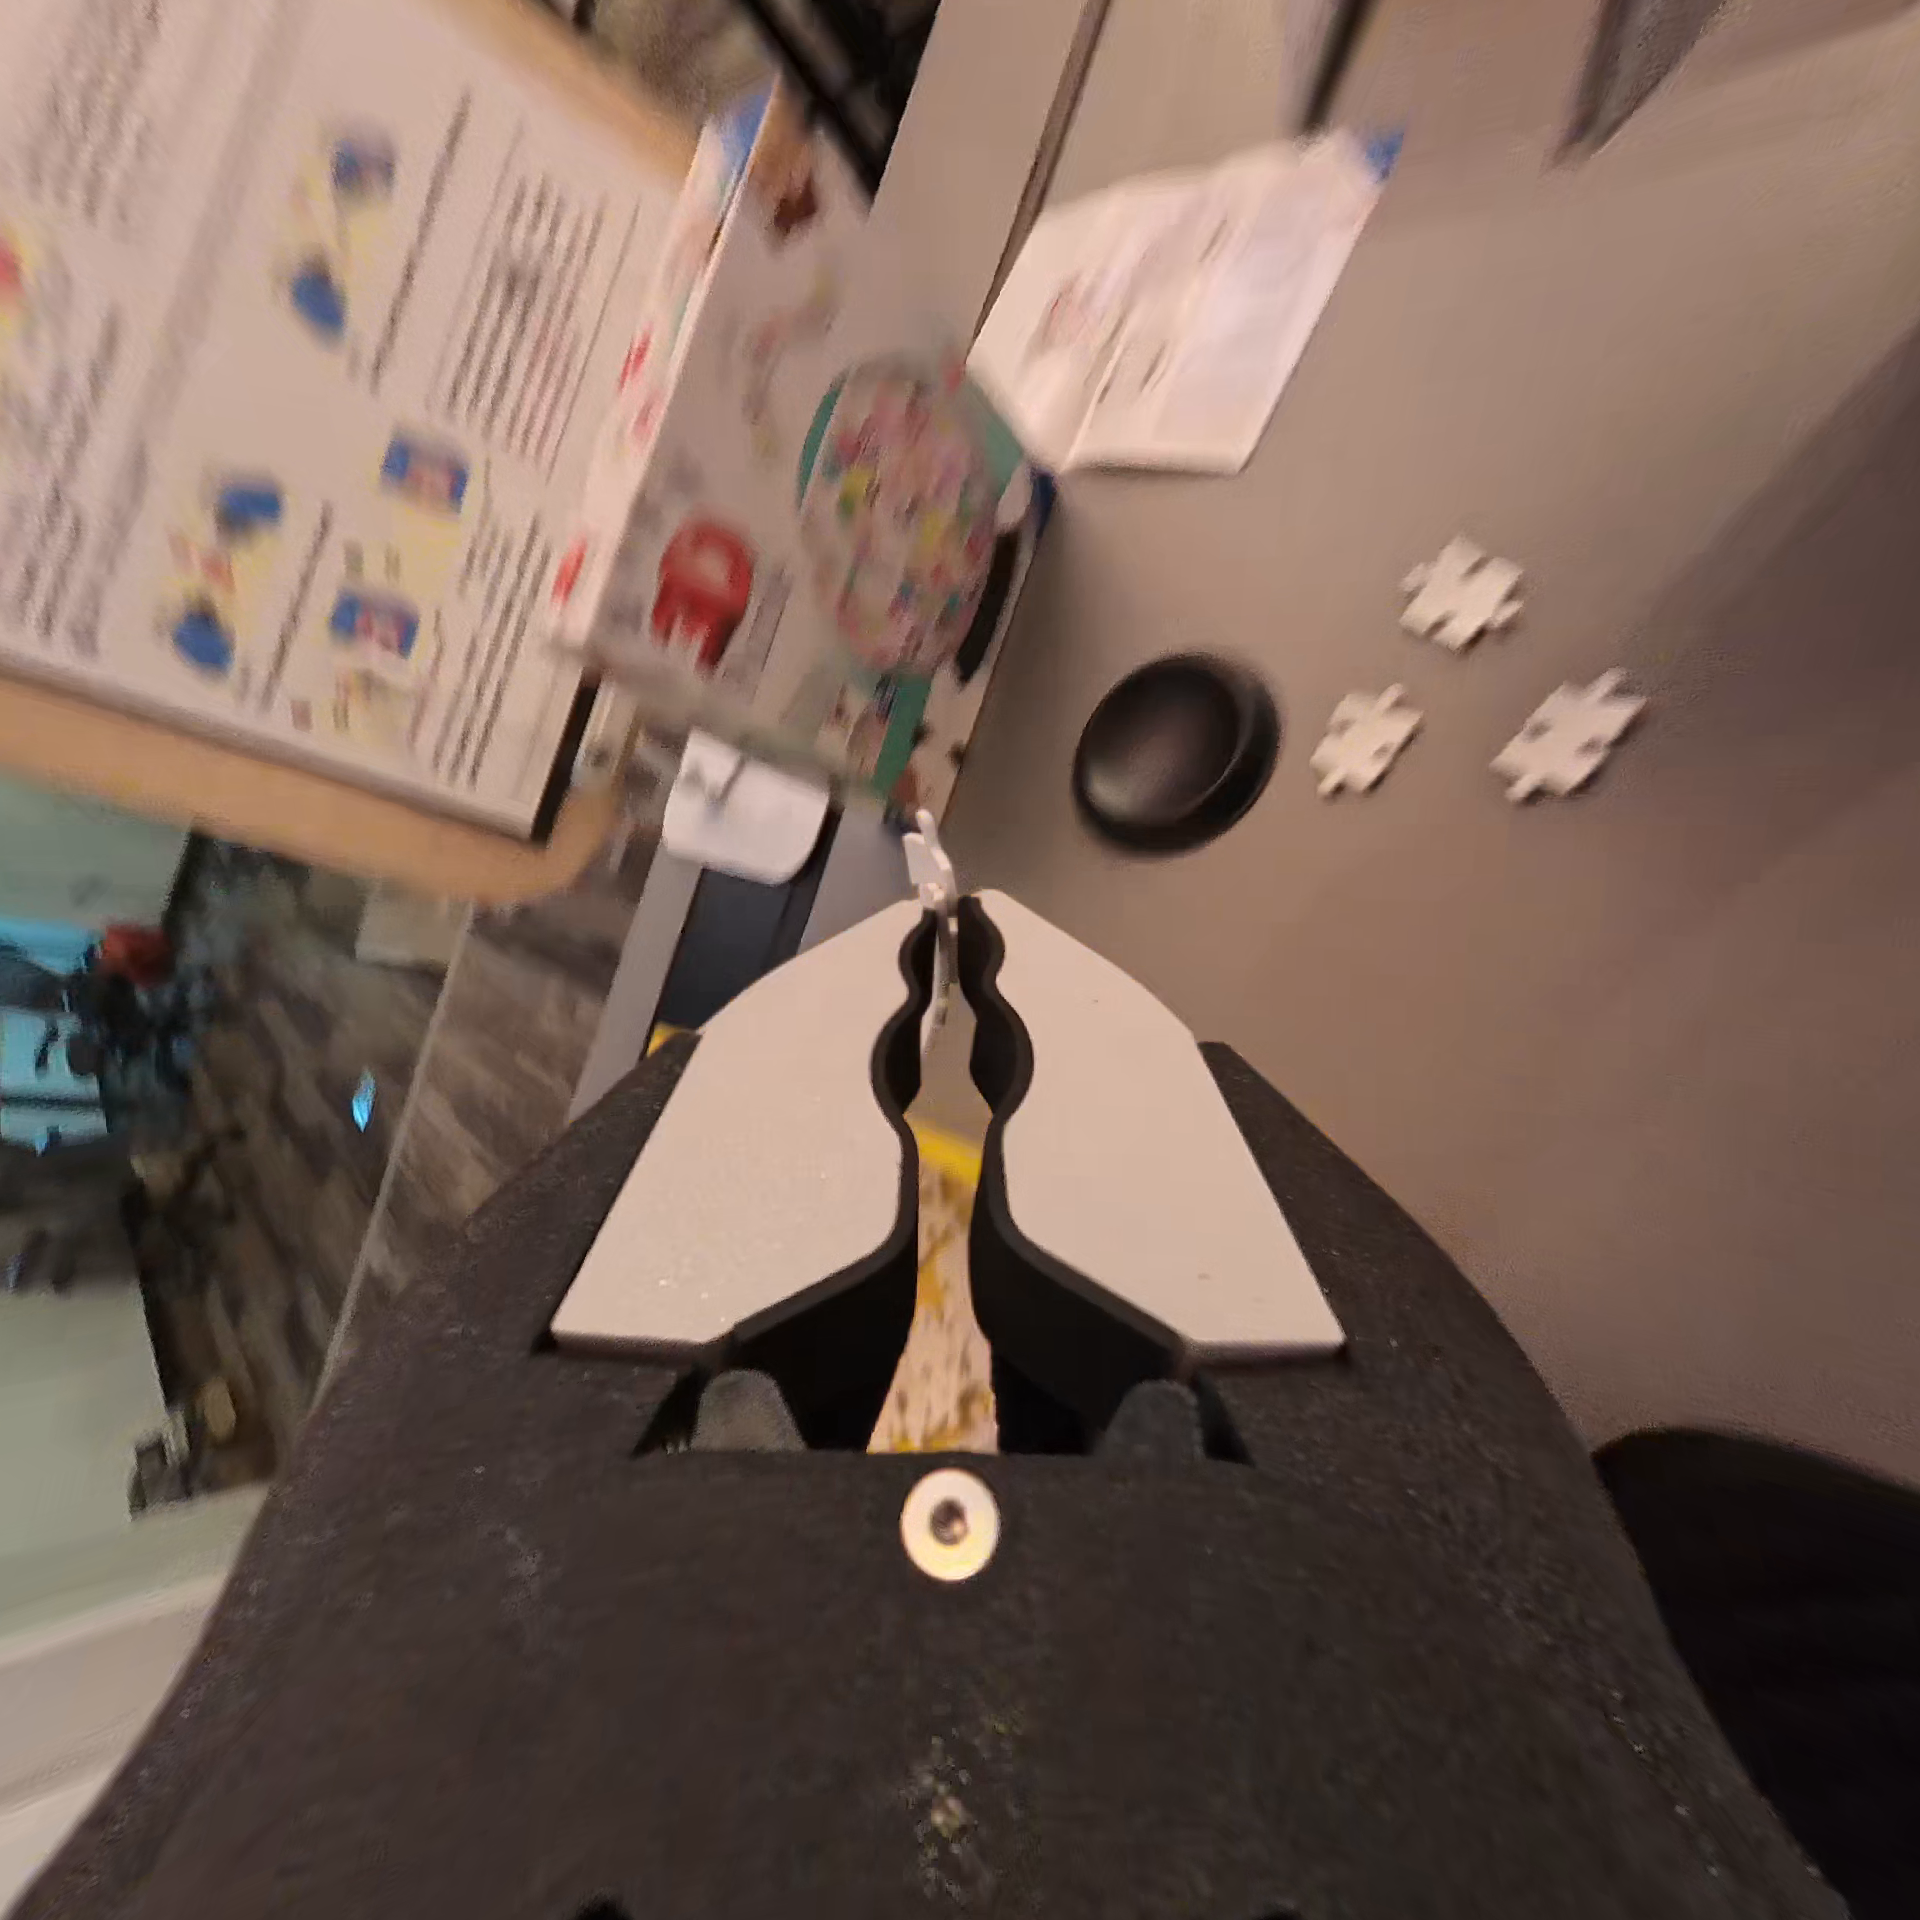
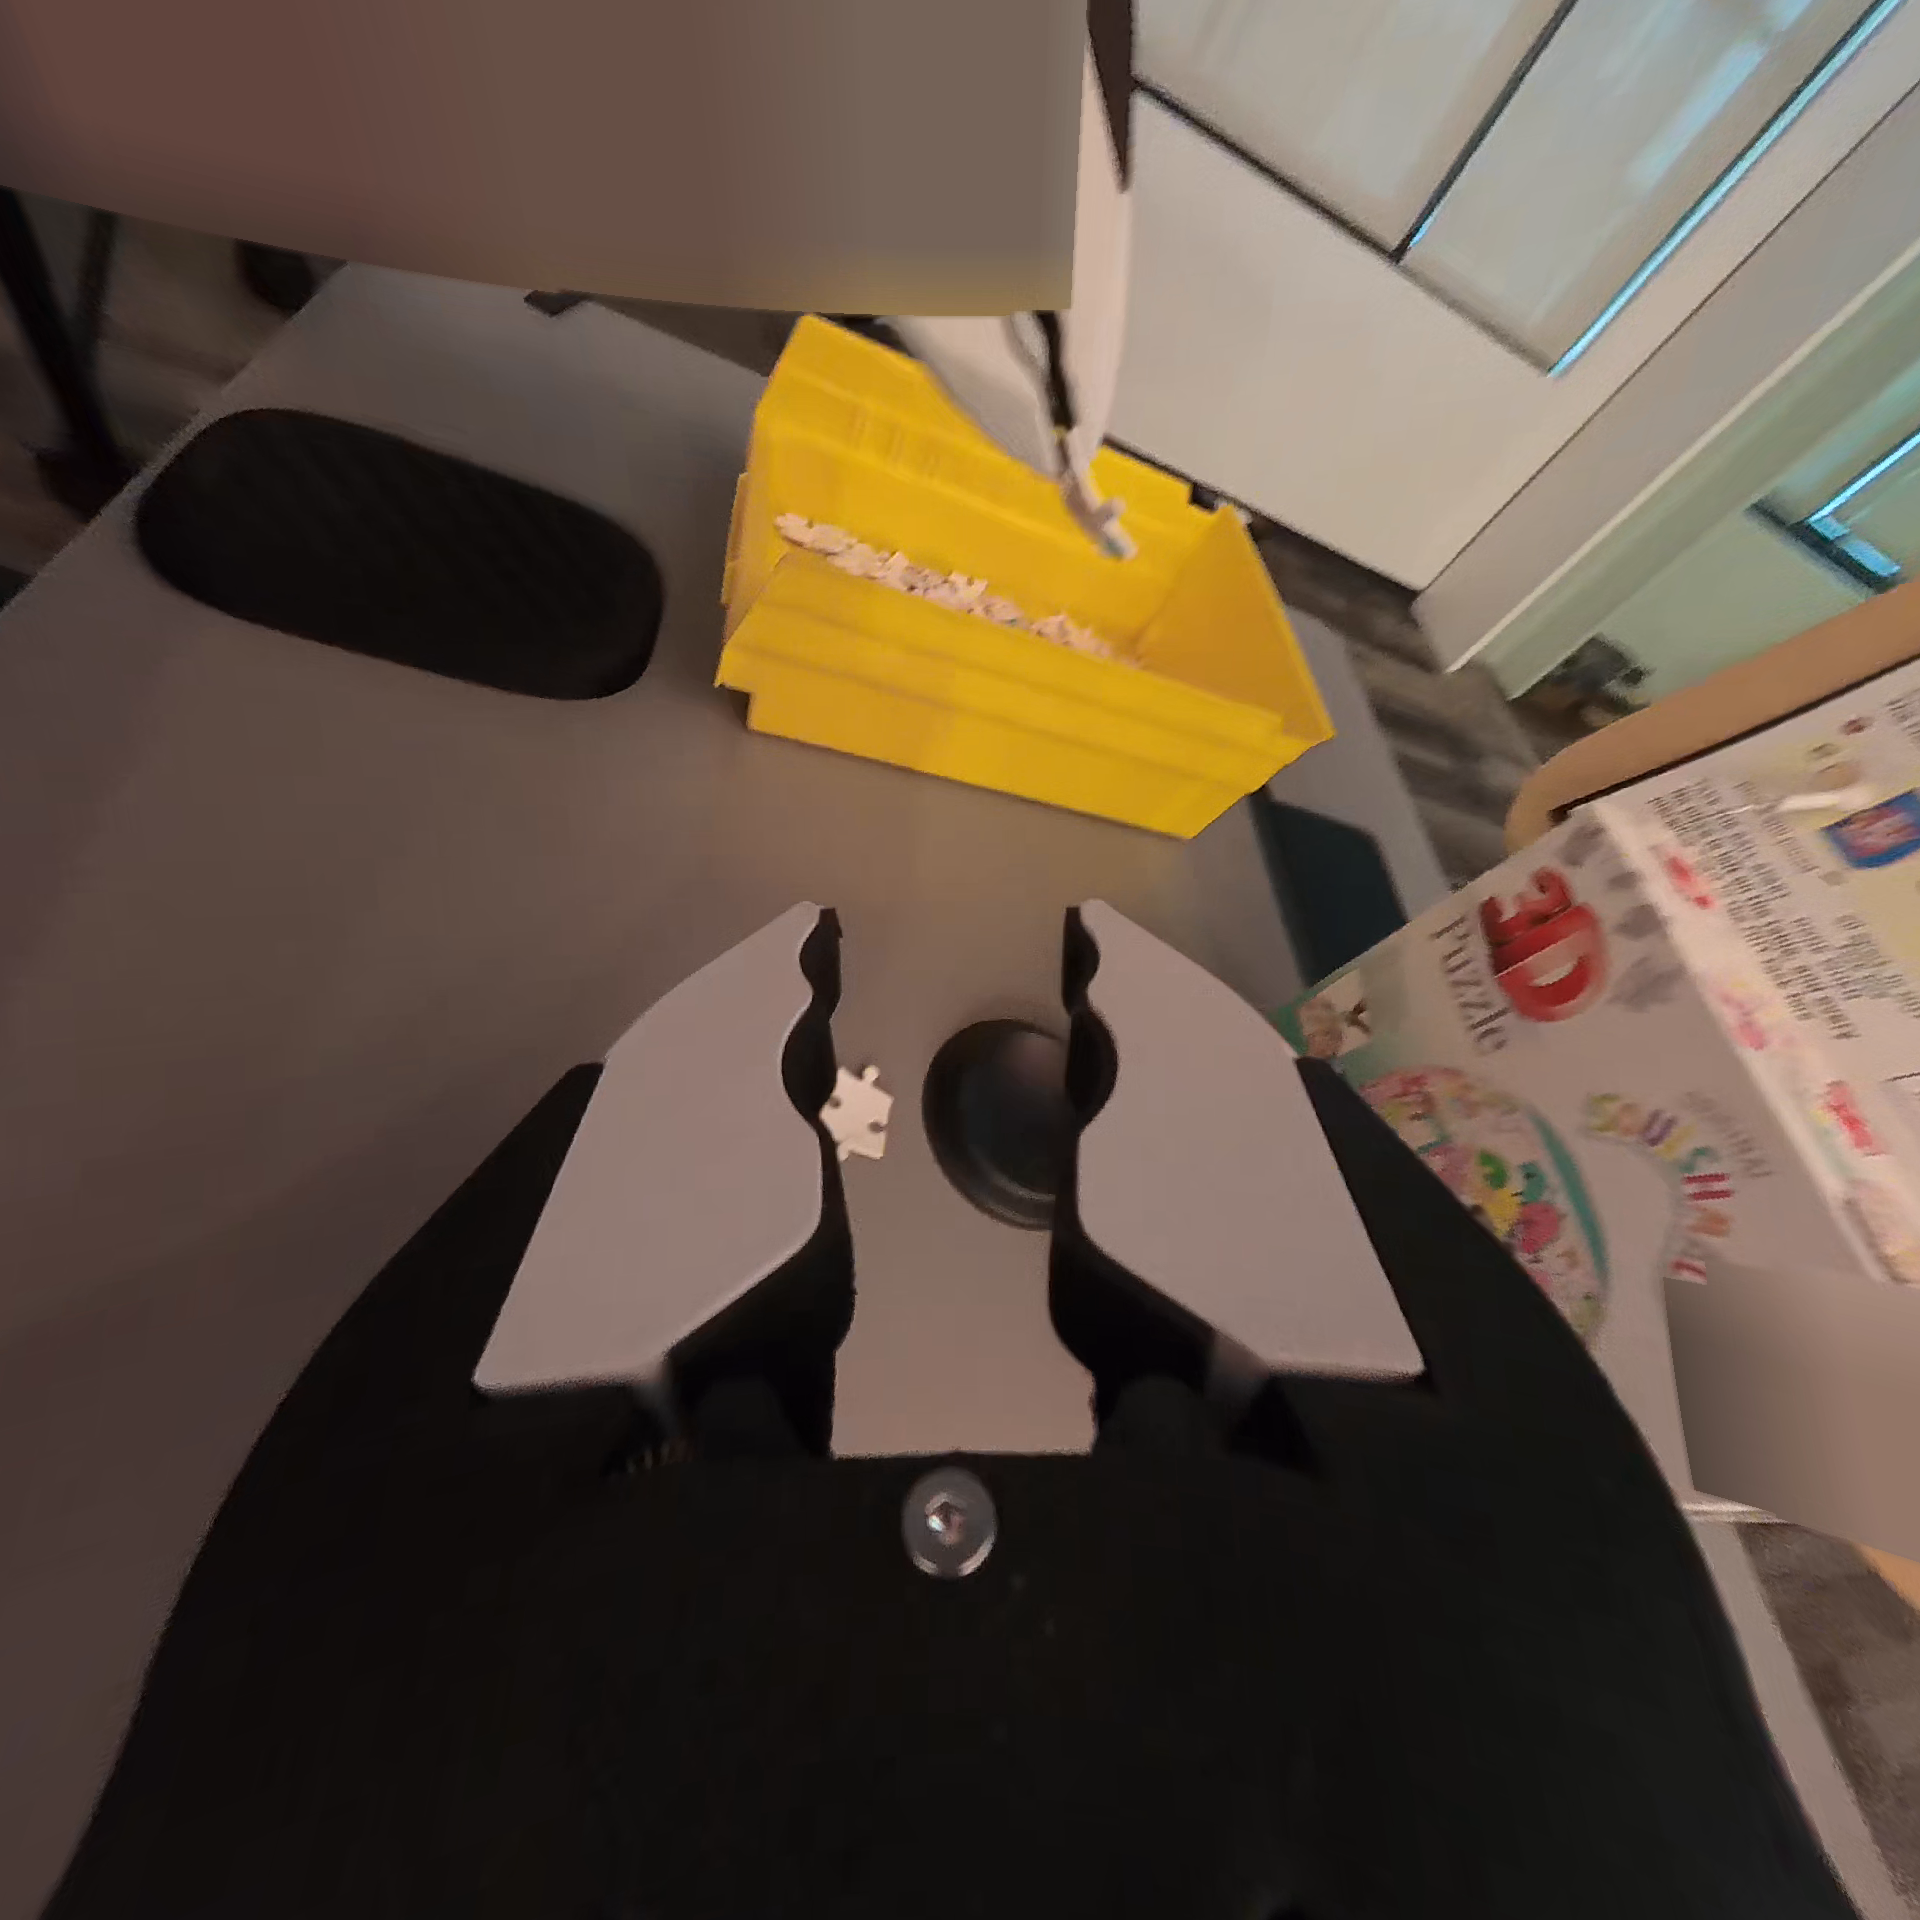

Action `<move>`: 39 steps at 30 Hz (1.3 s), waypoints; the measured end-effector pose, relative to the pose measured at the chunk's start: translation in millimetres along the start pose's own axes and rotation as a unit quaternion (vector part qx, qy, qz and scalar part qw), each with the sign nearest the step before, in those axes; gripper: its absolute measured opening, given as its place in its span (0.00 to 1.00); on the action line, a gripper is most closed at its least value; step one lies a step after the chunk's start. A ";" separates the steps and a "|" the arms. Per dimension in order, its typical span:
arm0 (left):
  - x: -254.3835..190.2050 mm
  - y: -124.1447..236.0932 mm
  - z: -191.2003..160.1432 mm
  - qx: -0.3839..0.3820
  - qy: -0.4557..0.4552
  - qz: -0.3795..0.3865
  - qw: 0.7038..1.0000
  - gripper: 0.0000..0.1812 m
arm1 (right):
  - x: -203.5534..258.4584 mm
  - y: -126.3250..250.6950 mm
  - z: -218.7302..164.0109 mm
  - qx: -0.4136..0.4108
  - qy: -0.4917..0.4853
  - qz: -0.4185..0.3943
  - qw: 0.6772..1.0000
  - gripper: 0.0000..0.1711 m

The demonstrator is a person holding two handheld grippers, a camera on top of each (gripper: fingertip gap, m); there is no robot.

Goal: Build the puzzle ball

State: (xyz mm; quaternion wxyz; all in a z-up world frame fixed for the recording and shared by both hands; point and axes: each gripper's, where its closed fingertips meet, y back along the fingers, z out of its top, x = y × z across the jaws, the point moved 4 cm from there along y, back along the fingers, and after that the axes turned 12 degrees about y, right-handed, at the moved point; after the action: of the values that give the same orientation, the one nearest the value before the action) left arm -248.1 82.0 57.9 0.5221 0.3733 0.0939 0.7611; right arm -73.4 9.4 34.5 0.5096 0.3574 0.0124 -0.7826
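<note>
My left gripper [image 1: 948, 912] is shut on a white puzzle piece [image 1: 928, 847] that sticks out edge-on from its tips. In the right wrist view this gripper [image 2: 1075, 473] hangs over the yellow bin [image 2: 997, 717] with the piece [image 2: 1104, 523]. The bin holds several loose pieces [image 2: 966, 597]. My right gripper [image 2: 951, 925] is open and empty above the grey table [image 2: 416, 883]. Below it, between its fingers, lie one white piece [image 2: 860, 1114] and a black round stand [image 2: 997, 1122]. Three loose pieces [image 1: 1460, 592] lie on the table beside the stand [image 1: 1174, 753].
The puzzle box [image 2: 1538, 1091] lies at the right table edge; it also shows in the left wrist view [image 1: 831, 520]. A folded instruction leaflet [image 1: 1174, 312] lies on the table. A large printed sheet [image 1: 260, 364] rests on a wooden surface. A black oval pad [image 2: 395, 551] lies far left. The left gripper's tips are roughly 15 cm from the right gripper's.
</note>
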 end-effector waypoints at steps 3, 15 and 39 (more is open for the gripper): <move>-50.4 -7.6 36.5 -0.053 -0.040 -0.040 0.997 0.02 | 7.1 5.4 12.1 -0.012 0.031 -0.032 0.999 0.27; -180.4 -38.2 70.2 -0.094 -0.115 -0.131 0.980 0.02 | 93.4 33.5 -1.1 0.047 0.131 -0.075 0.987 0.20; -228.1 -88.5 -17.2 0.056 -0.039 -0.180 0.981 0.03 | 166.6 19.0 -78.3 0.193 0.277 0.066 0.939 0.02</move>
State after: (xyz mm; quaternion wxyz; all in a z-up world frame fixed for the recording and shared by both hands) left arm -155.3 -72.4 -108.6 0.6325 0.4082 0.1815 0.6328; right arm -52.8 -101.1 -112.6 0.4578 0.6516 -0.0221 -0.6044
